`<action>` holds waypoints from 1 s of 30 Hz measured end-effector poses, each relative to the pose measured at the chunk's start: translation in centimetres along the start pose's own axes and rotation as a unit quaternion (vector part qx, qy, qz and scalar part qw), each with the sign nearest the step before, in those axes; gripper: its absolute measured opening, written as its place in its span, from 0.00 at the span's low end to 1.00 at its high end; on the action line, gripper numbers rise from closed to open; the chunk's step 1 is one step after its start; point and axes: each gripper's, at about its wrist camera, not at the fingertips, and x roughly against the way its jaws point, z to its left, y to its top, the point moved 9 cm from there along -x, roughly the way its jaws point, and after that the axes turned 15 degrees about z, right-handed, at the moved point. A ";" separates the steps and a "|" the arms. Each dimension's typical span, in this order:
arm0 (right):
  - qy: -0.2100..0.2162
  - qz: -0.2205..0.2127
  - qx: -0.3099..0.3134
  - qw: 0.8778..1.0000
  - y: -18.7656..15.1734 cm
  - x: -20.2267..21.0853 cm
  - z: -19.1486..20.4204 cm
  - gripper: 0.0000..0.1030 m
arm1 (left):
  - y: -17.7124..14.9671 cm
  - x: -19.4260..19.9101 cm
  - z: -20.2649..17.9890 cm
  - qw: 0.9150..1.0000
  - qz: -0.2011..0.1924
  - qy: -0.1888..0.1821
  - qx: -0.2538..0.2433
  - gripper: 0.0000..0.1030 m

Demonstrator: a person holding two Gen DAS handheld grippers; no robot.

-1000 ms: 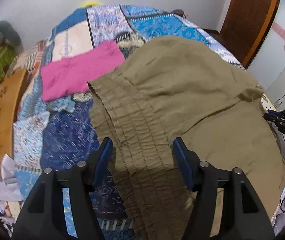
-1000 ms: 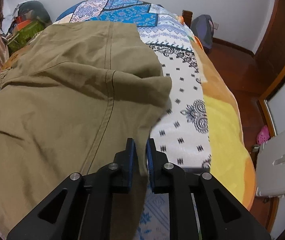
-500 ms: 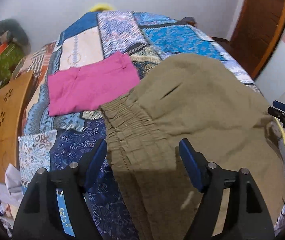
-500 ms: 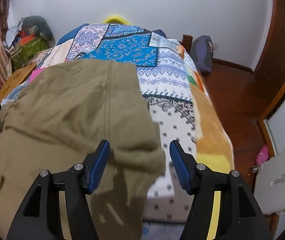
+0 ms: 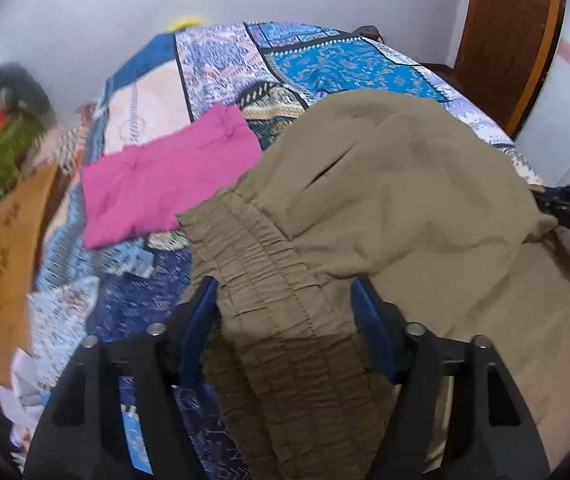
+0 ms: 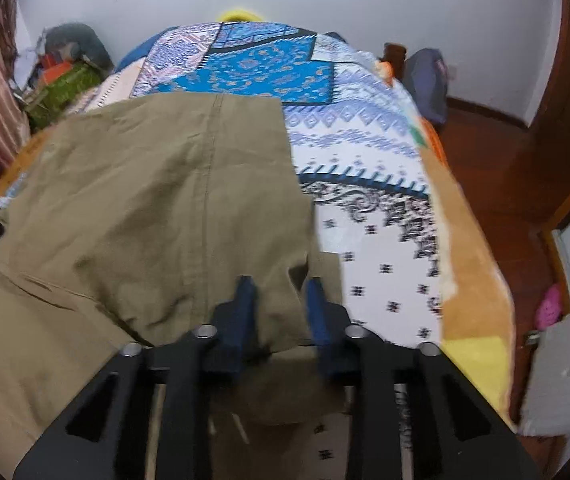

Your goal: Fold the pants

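Olive-khaki pants (image 5: 385, 200) lie on a patchwork bedspread, folded over themselves. Their gathered elastic waistband (image 5: 269, 280) runs between the fingers of my left gripper (image 5: 285, 300), which is open with the jaws wide apart on either side of the band. In the right wrist view the pants (image 6: 157, 208) fill the left half, with a folded cloth edge lying between the fingers of my right gripper (image 6: 281, 296). Its jaws are partly closed and still apart around the cloth. The right gripper also shows in the left wrist view (image 5: 569, 208) at the far right edge.
A folded pink garment (image 5: 165, 184) lies on the bedspread (image 5: 325, 64) left of the pants. A wooden board (image 5: 9, 264) and clutter stand at the bed's left side. The bed's right edge (image 6: 473, 248) drops to a wooden floor, with a door (image 5: 505, 40) beyond.
Both grippers pulled back and then came in again over the pants. The right gripper let go of the cloth edge, opened wide, and is now closing around it. The left stays open over the waistband.
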 end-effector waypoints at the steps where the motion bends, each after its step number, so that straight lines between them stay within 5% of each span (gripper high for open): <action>1: -0.010 -0.003 0.004 1.000 -0.2 0.1 0.0 0.15 | 0.1 0.2 0.1 1.000 -0.003 0.007 0.001 0.51; 4: -0.043 -0.008 0.022 0.999 -0.7 0.5 -0.1 0.14 | 0.3 0.8 0.4 0.999 -0.003 -0.036 0.020 0.48; 7: -0.059 -0.003 0.033 0.998 -1.3 0.7 -0.5 0.13 | 0.8 1.2 0.4 0.999 -0.011 -0.038 0.020 0.47; 13: -0.046 0.014 0.004 0.999 -2.0 0.5 -2.1 0.13 | 0.4 -1.4 0.6 0.998 0.029 -0.053 0.034 0.49; 19: -0.050 0.025 0.000 0.998 -1.7 1.3 -1.6 0.15 | 0.3 0.6 1.0 0.996 0.023 -0.076 0.037 0.50; 21: -0.056 0.020 0.004 0.998 -1.5 2.1 -1.5 0.19 | 0.5 1.9 1.4 0.997 0.011 -0.066 0.033 0.50; 26: -0.054 -0.030 0.011 0.998 0.3 5.6 -0.9 0.52 | 1.9 3.8 3.4 0.998 -0.015 -0.053 0.044 0.52; 30: -0.047 -0.059 0.009 0.997 2.8 7.2 -0.5 0.65 | 3.6 3.4 5.0 0.997 -0.016 -0.039 0.058 0.61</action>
